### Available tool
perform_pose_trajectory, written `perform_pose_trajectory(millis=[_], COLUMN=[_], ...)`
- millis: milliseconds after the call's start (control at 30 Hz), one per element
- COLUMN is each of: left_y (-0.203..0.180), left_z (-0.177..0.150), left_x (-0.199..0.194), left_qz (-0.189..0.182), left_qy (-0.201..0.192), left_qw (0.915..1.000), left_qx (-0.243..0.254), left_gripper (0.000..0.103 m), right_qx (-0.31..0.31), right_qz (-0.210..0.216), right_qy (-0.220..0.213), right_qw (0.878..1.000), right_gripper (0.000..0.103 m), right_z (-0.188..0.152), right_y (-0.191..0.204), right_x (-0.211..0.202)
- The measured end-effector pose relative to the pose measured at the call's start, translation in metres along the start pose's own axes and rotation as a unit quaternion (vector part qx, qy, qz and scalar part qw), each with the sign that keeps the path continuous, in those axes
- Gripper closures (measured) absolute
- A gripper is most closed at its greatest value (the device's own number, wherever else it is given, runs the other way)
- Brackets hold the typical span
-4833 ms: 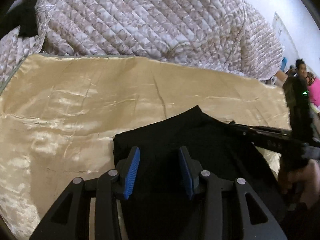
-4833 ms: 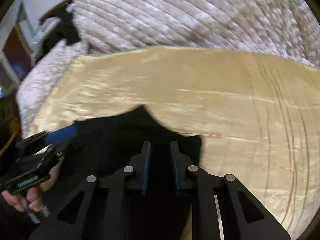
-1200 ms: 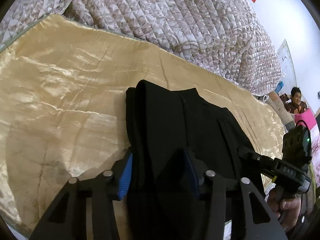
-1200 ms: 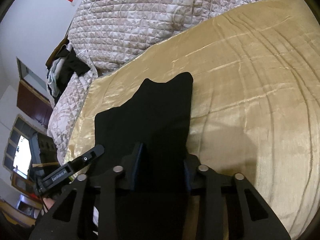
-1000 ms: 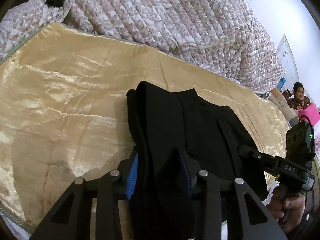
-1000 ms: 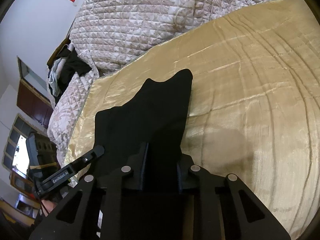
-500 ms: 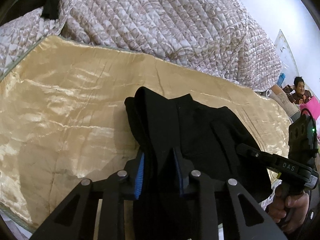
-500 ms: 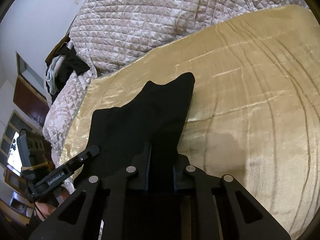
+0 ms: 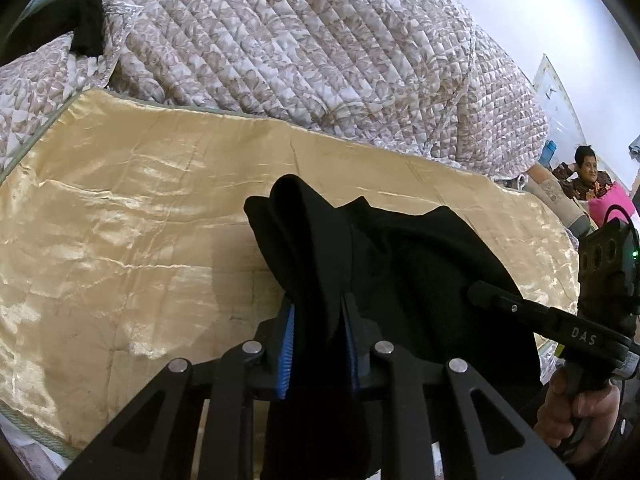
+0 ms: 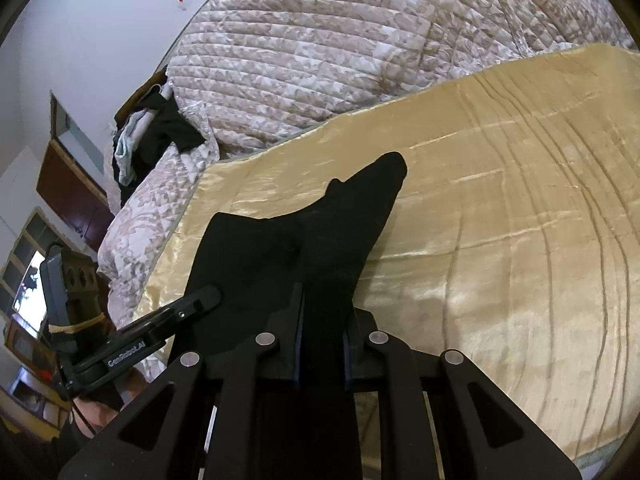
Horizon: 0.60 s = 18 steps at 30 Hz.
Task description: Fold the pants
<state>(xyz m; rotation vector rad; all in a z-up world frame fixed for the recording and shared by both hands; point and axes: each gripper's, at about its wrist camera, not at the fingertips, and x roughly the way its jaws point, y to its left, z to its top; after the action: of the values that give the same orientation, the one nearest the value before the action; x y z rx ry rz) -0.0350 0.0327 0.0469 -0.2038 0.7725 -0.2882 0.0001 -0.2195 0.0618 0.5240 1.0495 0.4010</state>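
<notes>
- Pants point(image 9: 360, 264), black, lay ahead of both tongs on the gold bedspread point(image 9: 120, 208), their near edge raised.
- Left gripper point(image 9: 319, 344) and right gripper point(image 10: 322, 336) were each clenched on that edge, probably to carry it forward as a fold.
- Bare spread stretched beyond and outside both tongs; the quilt point(image 10: 340, 60) bounded the far side.

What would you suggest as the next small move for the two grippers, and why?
Probably carry the near edge forward toward the far end. The left gripper and right gripper are each shut on the black pants, whose near edge is lifted off the gold sheet.
</notes>
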Motion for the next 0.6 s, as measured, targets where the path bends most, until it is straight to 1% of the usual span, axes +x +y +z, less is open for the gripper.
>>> perform_pose_trajectory(millis=[267, 600], left_y=[0.004, 0.031], left_z=[0.013, 0.05], left_x=[-0.001, 0.0], left_qz=[0.011, 0.023], left_qy=[0.003, -0.003], left_qw=[0.9998, 0.9995], left_qx=[0.019, 0.022], left_gripper=[0.08, 0.081], right_qx=[-0.006, -0.016], right_qz=[0.01, 0.025], right_qy=[0.006, 0.01], right_qw=[1.0, 1.0], right_gripper=[0.09, 0.09], right_z=[0.009, 0.033], right_y=[0.014, 0.032], right_x=[0.005, 0.028])
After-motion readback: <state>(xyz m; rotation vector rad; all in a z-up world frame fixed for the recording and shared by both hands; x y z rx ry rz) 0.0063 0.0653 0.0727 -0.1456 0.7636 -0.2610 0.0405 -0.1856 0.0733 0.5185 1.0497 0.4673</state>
